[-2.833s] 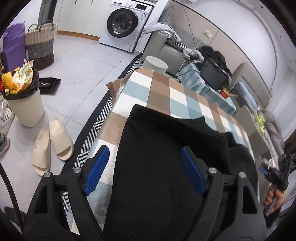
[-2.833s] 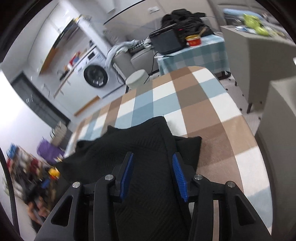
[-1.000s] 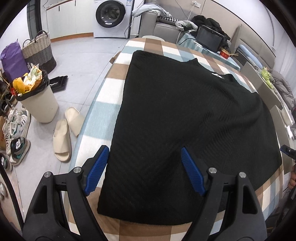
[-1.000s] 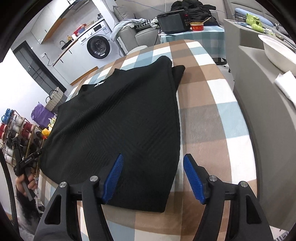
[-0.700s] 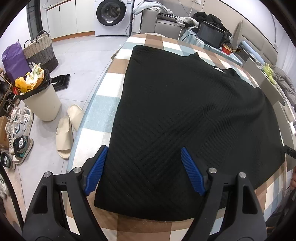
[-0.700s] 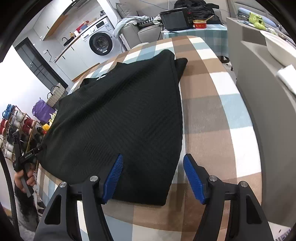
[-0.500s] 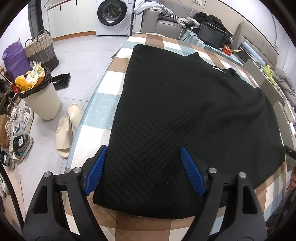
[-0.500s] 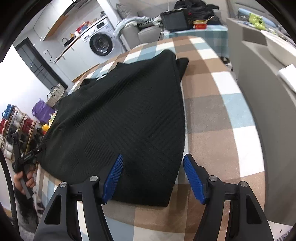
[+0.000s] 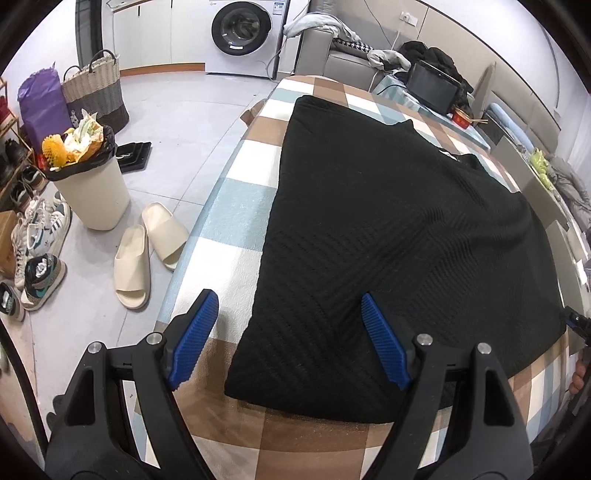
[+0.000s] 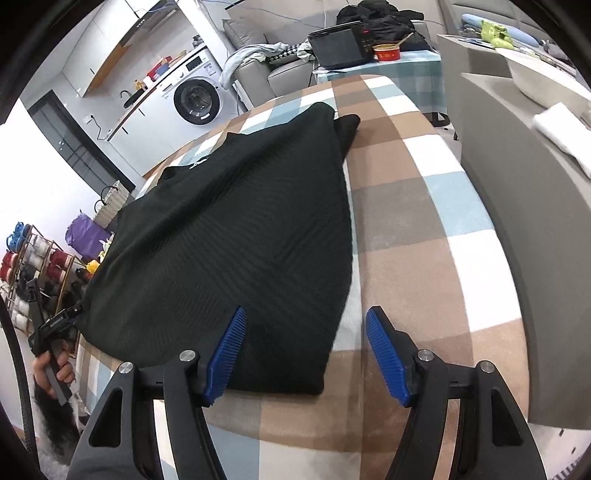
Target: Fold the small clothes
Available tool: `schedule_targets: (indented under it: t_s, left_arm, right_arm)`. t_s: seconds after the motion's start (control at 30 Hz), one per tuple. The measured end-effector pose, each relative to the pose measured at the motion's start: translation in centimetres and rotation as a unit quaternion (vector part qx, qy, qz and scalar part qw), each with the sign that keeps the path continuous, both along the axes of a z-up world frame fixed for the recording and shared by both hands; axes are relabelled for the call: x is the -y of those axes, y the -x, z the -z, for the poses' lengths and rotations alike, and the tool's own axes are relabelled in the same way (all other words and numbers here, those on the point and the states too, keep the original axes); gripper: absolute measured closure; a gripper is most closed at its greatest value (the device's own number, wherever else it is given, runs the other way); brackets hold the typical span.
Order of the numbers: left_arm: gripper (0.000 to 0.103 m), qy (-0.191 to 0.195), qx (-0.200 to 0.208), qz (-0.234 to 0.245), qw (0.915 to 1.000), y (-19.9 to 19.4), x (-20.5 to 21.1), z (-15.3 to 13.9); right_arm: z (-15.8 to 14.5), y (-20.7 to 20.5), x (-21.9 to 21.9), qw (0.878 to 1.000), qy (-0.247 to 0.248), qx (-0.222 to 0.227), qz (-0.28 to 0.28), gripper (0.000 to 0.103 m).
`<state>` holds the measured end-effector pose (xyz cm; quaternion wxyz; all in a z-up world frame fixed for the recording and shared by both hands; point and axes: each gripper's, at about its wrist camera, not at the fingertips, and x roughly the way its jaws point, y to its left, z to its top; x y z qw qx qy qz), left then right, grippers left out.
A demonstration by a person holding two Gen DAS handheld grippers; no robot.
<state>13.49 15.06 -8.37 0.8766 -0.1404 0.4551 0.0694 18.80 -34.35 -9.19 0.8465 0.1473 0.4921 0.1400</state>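
A black knit sweater (image 9: 384, 229) lies spread flat on the checked tablecloth (image 9: 236, 218); it also shows in the right wrist view (image 10: 236, 236). My left gripper (image 9: 288, 332) is open and empty, above the sweater's near left hem corner. My right gripper (image 10: 306, 350) is open and empty, above the near right hem corner. A folded sleeve (image 10: 349, 127) sticks out at the sweater's far right edge.
Left of the table on the floor stand a full bin (image 9: 88, 184), beige slippers (image 9: 147, 251), shoes and a woven basket (image 9: 98, 92). A washing machine (image 9: 243, 33) and sofa are behind. A grey counter (image 10: 524, 206) stands right of the table.
The sweater went from held up close to lying flat on the table. Both grippers have drawn back toward the near hem and shifted outward over its corners, still open.
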Motion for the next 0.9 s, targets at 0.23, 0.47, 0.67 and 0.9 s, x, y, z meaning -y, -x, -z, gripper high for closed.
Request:
schedule_targets:
  t_s: [0.23, 0.47, 0.67, 0.9]
  left_arm:
    - [0.025, -0.003, -0.002, 0.012, 0.9999, 0.5, 0.1, 0.0]
    - [0.026, 0.010, 0.003, 0.010, 0.9999, 0.5, 0.0, 0.3]
    - [0.026, -0.004, 0.004, 0.009, 0.9999, 0.3, 0.2, -0.4]
    - [0.026, 0.006, 0.009, 0.015, 0.9998, -0.4, 0.0, -0.2]
  right_arm:
    - [0.2, -1.5, -0.7, 1.000, -0.019, 0.005, -0.009, 0.034]
    - [-0.3, -1.9, -1.2, 0.999, -0.017, 0.037, -0.021, 0.094]
    - [-4.5, 3.2, -2.6, 0.988, 0.020, 0.135, -0.077, 0.096]
    - [-1.5, 1.7, -1.2, 0.998, 0.010, 0.035, -0.041, 0.083]
